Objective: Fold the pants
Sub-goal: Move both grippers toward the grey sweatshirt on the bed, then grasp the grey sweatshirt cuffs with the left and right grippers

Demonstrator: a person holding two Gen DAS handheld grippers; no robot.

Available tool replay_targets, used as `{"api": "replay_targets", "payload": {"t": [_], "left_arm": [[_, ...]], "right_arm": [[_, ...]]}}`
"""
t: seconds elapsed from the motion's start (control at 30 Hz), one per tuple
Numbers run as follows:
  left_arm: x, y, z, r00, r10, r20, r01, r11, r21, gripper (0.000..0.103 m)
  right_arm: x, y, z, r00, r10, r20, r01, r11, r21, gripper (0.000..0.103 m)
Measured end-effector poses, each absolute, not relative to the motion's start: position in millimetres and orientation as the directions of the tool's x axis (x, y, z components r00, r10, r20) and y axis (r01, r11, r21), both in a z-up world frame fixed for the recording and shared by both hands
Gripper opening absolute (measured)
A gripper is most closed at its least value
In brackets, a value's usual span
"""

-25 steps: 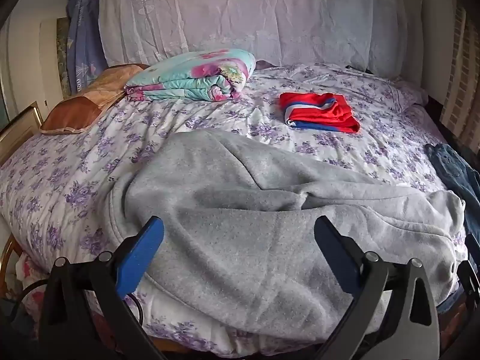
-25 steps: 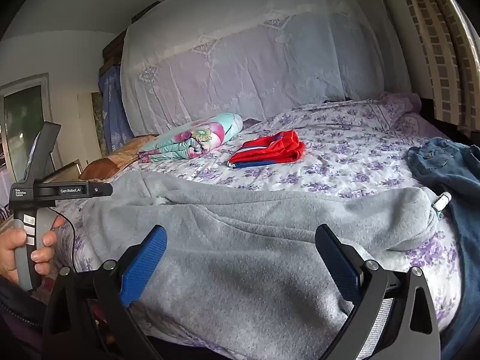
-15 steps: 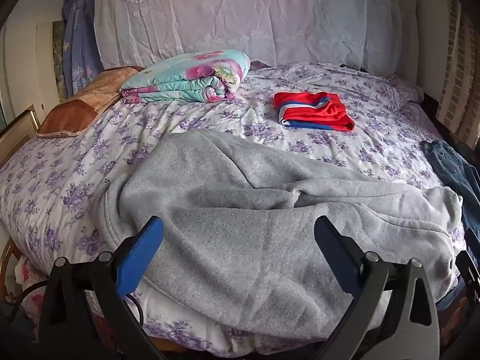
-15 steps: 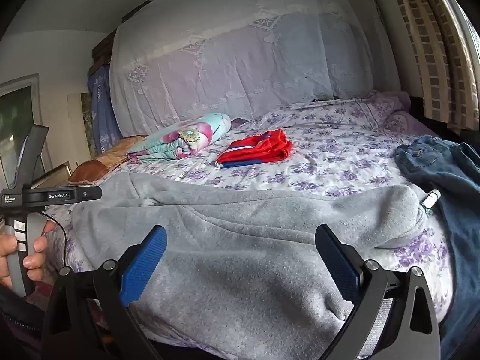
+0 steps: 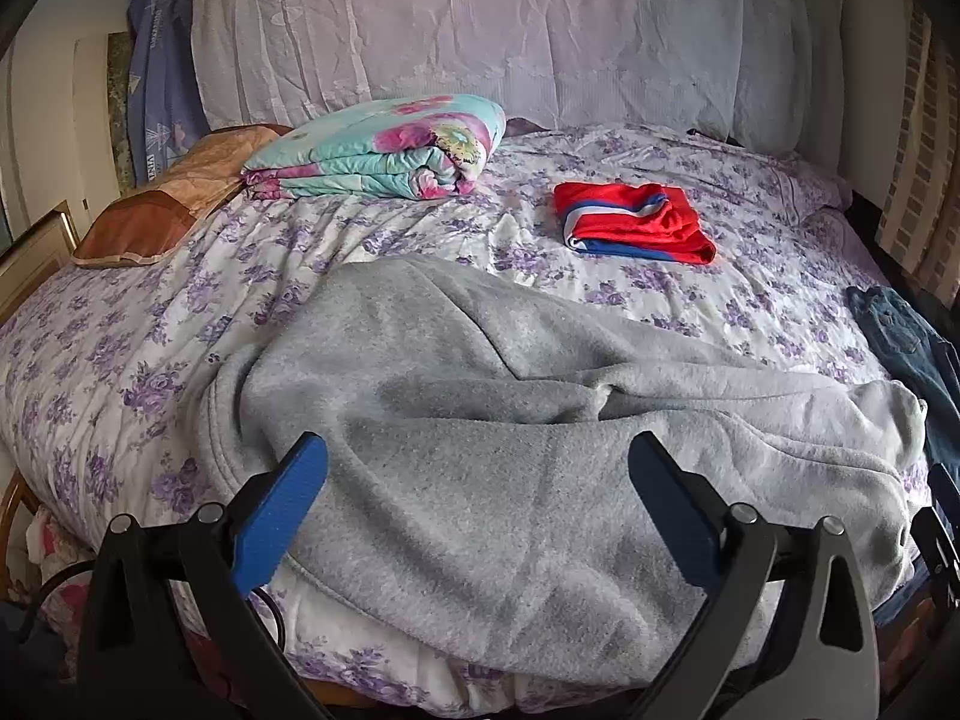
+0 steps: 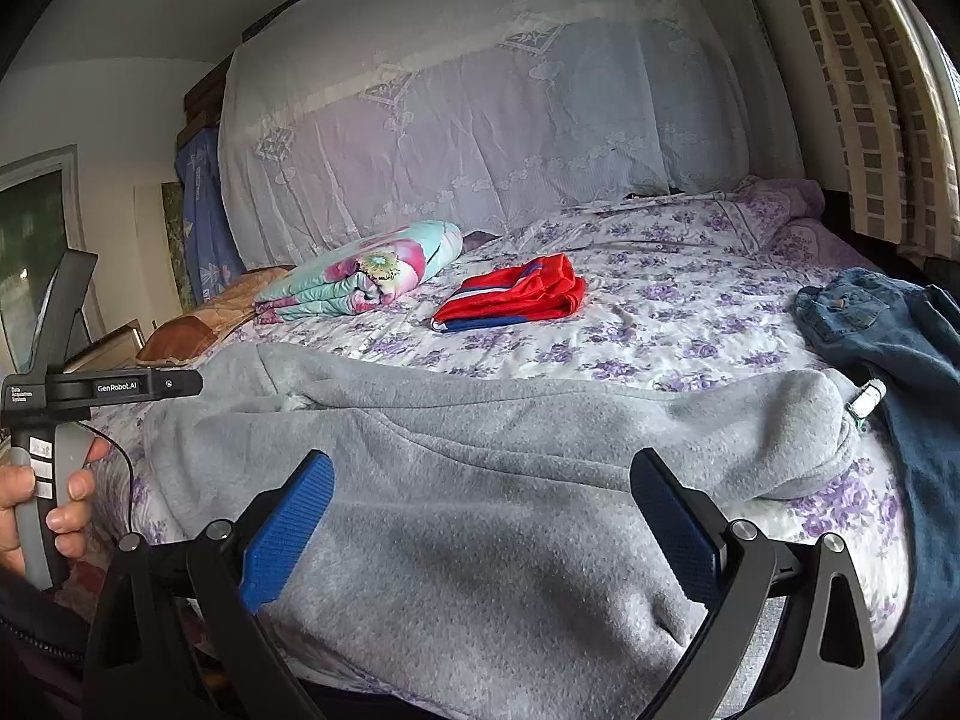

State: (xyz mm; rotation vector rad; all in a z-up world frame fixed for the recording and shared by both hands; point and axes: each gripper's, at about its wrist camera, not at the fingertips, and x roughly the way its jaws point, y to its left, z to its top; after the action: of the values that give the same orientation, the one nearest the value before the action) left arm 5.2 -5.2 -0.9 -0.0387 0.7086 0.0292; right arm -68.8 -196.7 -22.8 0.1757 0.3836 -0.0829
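Observation:
Grey fleece pants lie spread and rumpled across the near edge of the bed, waistband at the left, leg ends at the right; they also show in the right wrist view. My left gripper is open and empty, just in front of the pants near the waist side. My right gripper is open and empty, in front of the pants' middle. The left gripper's handle, held in a hand, shows at the left of the right wrist view.
The bed has a purple-flowered sheet. On it lie folded red and blue clothes, a folded teal floral quilt, a brown pillow and blue jeans at the right edge. A draped headboard stands behind.
Both grippers have drifted slightly: the scene shifts a little left in the right wrist view and a little right in the left wrist view. The pants have not moved. Both grippers stay open.

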Motion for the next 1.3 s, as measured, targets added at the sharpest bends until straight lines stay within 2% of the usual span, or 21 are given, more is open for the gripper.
{"api": "replay_targets", "payload": {"t": [0.13,0.33,0.5,0.6,0.67,0.77,0.83,0.87,0.9,0.93,0.97,1.0,1.03,1.1,1.13,1.2,1.3], "left_arm": [[12.0,-2.3,-0.3,0.757,0.019,-0.653,-0.038,0.999,-0.016,0.098],[27.8,18.3,19.8,0.772,0.018,-0.635,-0.061,0.997,-0.047,0.098],[65.8,15.3,34.6,0.748,-0.010,-0.664,0.020,1.000,0.007,0.098],[113.1,27.8,43.1,0.715,0.016,-0.699,0.014,0.999,0.038,0.098],[166.3,44.3,37.1,0.645,0.026,-0.764,-0.007,1.000,0.029,0.098],[227.2,58.2,0.5,0.470,0.011,-0.883,-0.026,1.000,-0.001,0.098],[252.0,58.5,-35.6,0.339,0.001,-0.941,-0.028,1.000,-0.009,0.098],[255.5,55.9,-45.7,0.314,0.006,-0.950,-0.018,1.000,0.000,0.098],[258.8,48.6,-57.7,0.299,0.047,-0.953,0.008,0.999,0.051,0.098],[257.4,43.6,-62.9,0.305,0.076,-0.949,0.032,0.995,0.090,0.092],[252.2,38.9,-64.6,0.323,0.082,-0.943,0.054,0.993,0.105,0.082],[246.7,36.4,-64.4,0.325,0.070,-0.943,0.070,0.993,0.097,0.065],[234.0,34.1,-60.5,0.333,0.048,-0.942,0.096,0.992,0.085,0.056],[200.9,35.2,-47.8,0.367,0.009,-0.930,0.147,0.987,0.068,0.050],[186.3,35.5,-43.9,0.376,-0.003,-0.927,0.166,0.984,0.064,0.049],[147.3,37.6,-37.9,0.382,-0.029,-0.924,0.207,0.977,0.055,0.049],[96.3,37.7,-31.5,0.379,-0.045,-0.924,0.272,0.960,0.065,0.049]], "right_arm": [[-65.0,-208.0,-22.6,0.911,-0.036,-0.410,0.118,0.977,0.176,0.100],[-73.7,-245.4,-11.7,0.911,-0.124,-0.393,0.223,0.950,0.218,0.100],[-62.2,-280.3,12.9,0.891,-0.143,-0.431,0.234,0.958,0.164,0.100],[-34.1,-334.2,35.9,0.833,-0.111,-0.542,0.261,0.943,0.208,0.100],[-14.0,-366.5,39.1,0.788,-0.117,-0.604,0.314,0.920,0.232,0.100],[28.7,-415.1,15.9,0.680,-0.050,-0.731,0.391,0.869,0.304,0.100],[55.4,-441.9,-22.1,0.557,0.015,-0.831,0.493,0.799,0.344,0.100],[60.2,-444.7,-38.0,0.532,0.065,-0.844,0.500,0.780,0.375,0.089],[68.3,-443.3,-51.5,0.496,0.105,-0.862,0.485,0.790,0.375,0.064],[75.8,-435.9,-59.4,0.456,0.067,-0.888,0.447,0.845,0.293,0.045],[76.6,-431.4,-57.5,0.464,0.049,-0.884,0.411,0.873,0.264,0.022],[71.7,-423.8,-48.2,0.511,0.061,-0.858,0.342,0.901,0.268,0.014],[58.8,-413.2,-29.9,0.582,0.100,-0.807,0.241,0.927,0.288,0.013],[24.9,-391.3,-1.4,0.659,0.146,-0.738,0.081,0.962,0.262,0.011],[9.7,-382.5,5.4,0.660,0.162,-0.734,0.025,0.971,0.236,0.010],[-31.8,-364.5,3.0,0.593,0.209,-0.778,-0.089,0.977,0.195,0.010],[-68.3,-360.4,-30.4,0.458,0.212,-0.863,-0.087,0.977,0.194,0.011]]}}
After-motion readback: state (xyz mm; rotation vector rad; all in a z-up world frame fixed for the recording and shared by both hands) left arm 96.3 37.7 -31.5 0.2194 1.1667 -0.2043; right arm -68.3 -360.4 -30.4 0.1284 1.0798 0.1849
